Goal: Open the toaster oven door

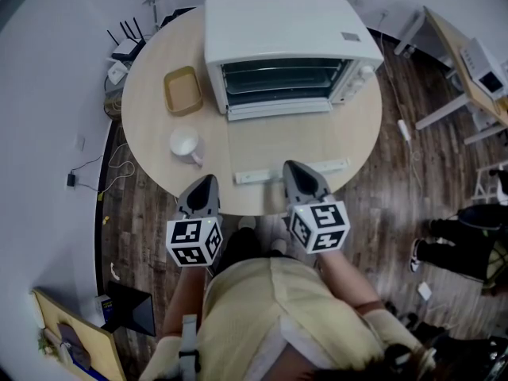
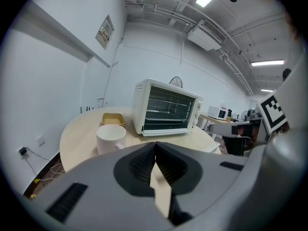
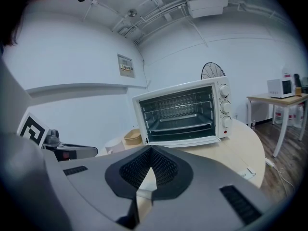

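A white toaster oven point(image 1: 278, 30) stands at the back of the round table point(image 1: 151, 133). Its glass door point(image 1: 290, 145) lies folded down flat, the white handle point(image 1: 333, 166) nearest me, and the racks inside show. My right gripper point(image 1: 295, 167) is shut and empty, its tip just by the handle. My left gripper point(image 1: 206, 182) is shut and empty too, over the table's near edge, left of the door. The left gripper view shows the closed left gripper point(image 2: 155, 146) with the oven point(image 2: 168, 107) ahead. The right gripper view shows the closed right gripper point(image 3: 150, 149) facing the open oven point(image 3: 180, 112).
A white mug point(image 1: 185, 144) stands just ahead of the left gripper, and a tan tray point(image 1: 182, 90) lies left of the oven. A router point(image 1: 127, 48) sits beyond the table's left rim. A desk with a microwave point(image 1: 484, 66) stands at the right, above someone's feet point(image 1: 452, 236).
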